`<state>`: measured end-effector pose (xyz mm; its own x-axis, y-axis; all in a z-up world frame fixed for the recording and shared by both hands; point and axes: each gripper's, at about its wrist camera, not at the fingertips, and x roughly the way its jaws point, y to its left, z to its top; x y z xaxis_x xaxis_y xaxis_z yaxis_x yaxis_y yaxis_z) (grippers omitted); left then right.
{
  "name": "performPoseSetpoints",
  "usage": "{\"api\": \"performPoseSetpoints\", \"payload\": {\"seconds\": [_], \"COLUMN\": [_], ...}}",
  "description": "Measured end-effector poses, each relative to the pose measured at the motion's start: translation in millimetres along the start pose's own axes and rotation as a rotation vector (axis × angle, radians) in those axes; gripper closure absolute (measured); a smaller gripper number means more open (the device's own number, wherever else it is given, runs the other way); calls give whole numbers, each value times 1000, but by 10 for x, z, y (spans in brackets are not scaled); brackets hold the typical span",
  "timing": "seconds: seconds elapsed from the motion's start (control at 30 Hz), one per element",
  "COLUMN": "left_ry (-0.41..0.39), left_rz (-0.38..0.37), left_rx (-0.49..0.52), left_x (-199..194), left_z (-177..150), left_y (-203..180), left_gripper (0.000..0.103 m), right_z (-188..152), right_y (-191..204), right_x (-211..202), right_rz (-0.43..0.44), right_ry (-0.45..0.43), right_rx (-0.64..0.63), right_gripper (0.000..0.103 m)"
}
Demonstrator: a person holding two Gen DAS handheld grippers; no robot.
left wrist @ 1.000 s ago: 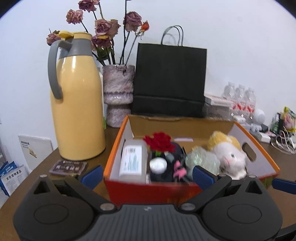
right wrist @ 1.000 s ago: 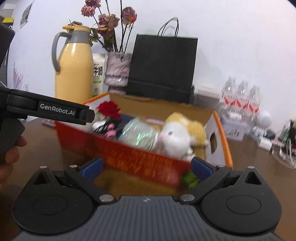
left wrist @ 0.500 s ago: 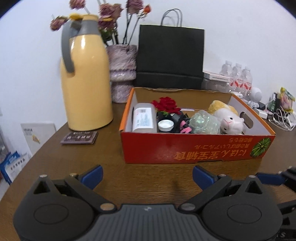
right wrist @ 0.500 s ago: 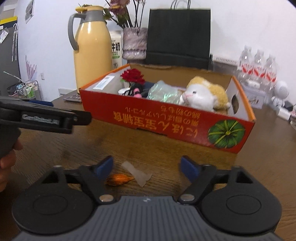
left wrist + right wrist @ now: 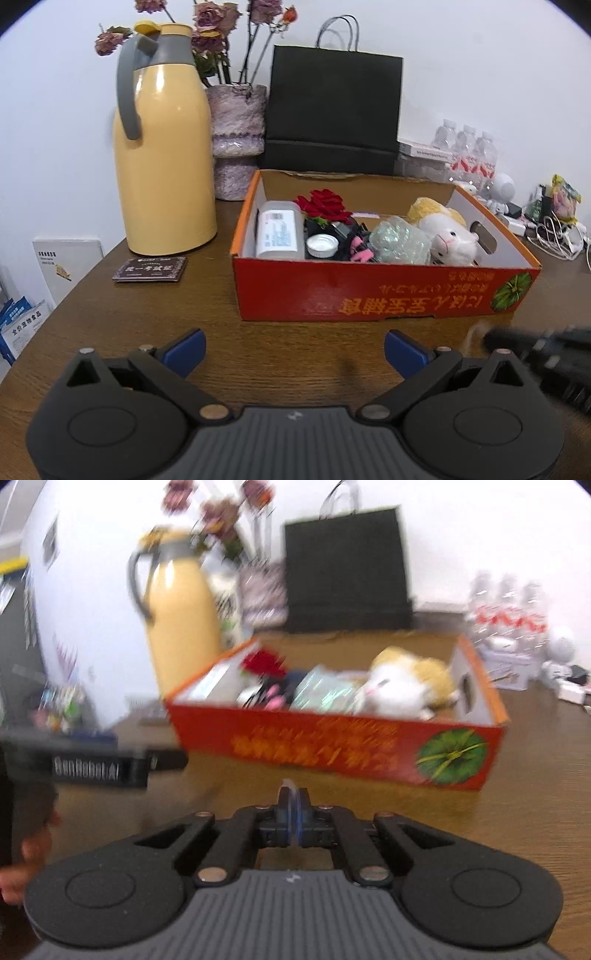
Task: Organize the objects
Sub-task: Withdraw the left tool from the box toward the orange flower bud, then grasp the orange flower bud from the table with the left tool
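Note:
An orange cardboard box point(image 5: 369, 295) sits mid-table. It holds a white bottle point(image 5: 279, 232), a red rose point(image 5: 325, 205), a greenish crinkly bundle point(image 5: 399, 240) and a white and yellow plush toy point(image 5: 447, 236). My left gripper point(image 5: 295, 347) hovers open over bare wood in front of the box, holding nothing. My right gripper point(image 5: 293, 797) is shut just before the box front point(image 5: 332, 749). A thin sliver of clear wrapper point(image 5: 286, 784) sticks out between its pads. In the left wrist view the right gripper point(image 5: 546, 354) is a dark blur with an orange-brown smear point(image 5: 474, 332) at its tip.
A yellow thermos jug point(image 5: 166, 147), a vase of dried roses point(image 5: 238, 136) and a black paper bag point(image 5: 332, 110) stand behind the box. A brown packet point(image 5: 151, 269) lies left of it. Water bottles point(image 5: 465, 147) and small clutter point(image 5: 554, 229) fill the far right. A hand point(image 5: 26, 867) holds the left gripper.
My left gripper drew back from the box, which now sits farther off. My right gripper closed from wide open onto the clear wrapper that lay on the table between its fingers.

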<state>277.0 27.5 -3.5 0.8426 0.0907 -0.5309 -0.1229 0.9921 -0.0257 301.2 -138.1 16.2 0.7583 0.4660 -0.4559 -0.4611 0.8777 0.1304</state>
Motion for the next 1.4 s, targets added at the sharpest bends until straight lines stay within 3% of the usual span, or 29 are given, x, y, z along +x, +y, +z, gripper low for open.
{"api": "performPoseSetpoints", "payload": {"seconds": [0.3, 0.6, 0.8, 0.83, 0.97, 1.07, 1.4], "left_ry": [33, 64, 84, 88, 100, 102, -8], "left_rz": [-89, -156, -149, -152, -170, -188, -167], "left_rx": [103, 181, 148, 137, 119, 101, 41], "left_x": [-41, -169, -172, -173, -182, -193, -243], "left_z": [-171, -391, -434, -440, -465, -454, -96], "left_y": [-339, -749, -828, -833, -891, -924, -840], "left_gripper": [0, 4, 27, 36, 92, 92, 92], "right_z": [13, -39, -71, -76, -94, -104, -86], "right_y": [-290, -393, -422, -424, -414, -396, -308], "right_x": [-299, -427, -472, -473, -472, -476, -500], "right_rz": [-60, -89, -79, -78, -74, -67, -39], "right_ry": [-95, -124, -124, -123, -117, -117, -172], "right_rx": [74, 94, 105, 106, 100, 94, 56], "right_gripper": [100, 100, 100, 100, 100, 100, 99]}}
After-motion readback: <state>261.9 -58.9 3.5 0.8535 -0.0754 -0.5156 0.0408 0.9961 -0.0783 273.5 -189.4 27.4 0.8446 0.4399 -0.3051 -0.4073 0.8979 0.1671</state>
